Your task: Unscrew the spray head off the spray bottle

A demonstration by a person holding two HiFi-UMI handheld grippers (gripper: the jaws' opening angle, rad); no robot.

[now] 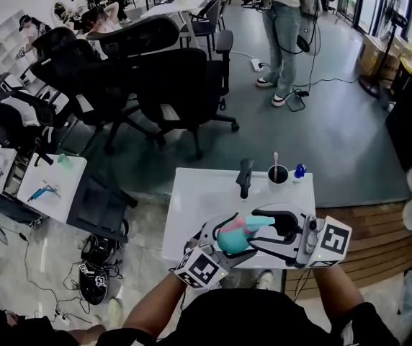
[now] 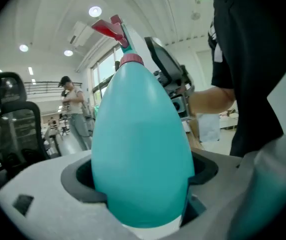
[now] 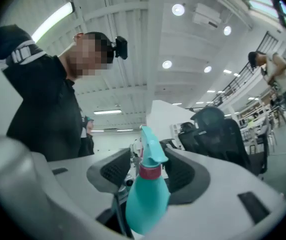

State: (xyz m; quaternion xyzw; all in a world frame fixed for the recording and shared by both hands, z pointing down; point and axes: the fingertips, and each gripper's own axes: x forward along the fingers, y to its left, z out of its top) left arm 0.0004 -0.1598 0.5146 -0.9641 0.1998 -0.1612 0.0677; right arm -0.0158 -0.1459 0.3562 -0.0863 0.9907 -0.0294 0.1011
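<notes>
I hold a teal egg-shaped spray bottle (image 1: 229, 241) in the air over the near edge of the white table (image 1: 199, 200). My left gripper (image 1: 219, 242) is shut on the bottle's body (image 2: 140, 154), its jaws pressing on both flanks near the base. The pink collar (image 2: 131, 60) and red trigger (image 2: 105, 29) point away from it. My right gripper (image 1: 275, 225) stands open around the teal spray head (image 3: 150, 146). Its dark pads (image 3: 114, 169) sit either side of the collar (image 3: 150, 172) with a gap on each side.
At the table's far edge stand a black cup (image 1: 278, 174) with a pink stick in it, a small blue item (image 1: 299, 170) and a black upright object (image 1: 245, 176). Black office chairs (image 1: 170, 78) crowd the floor beyond. A person (image 1: 281, 27) stands further back.
</notes>
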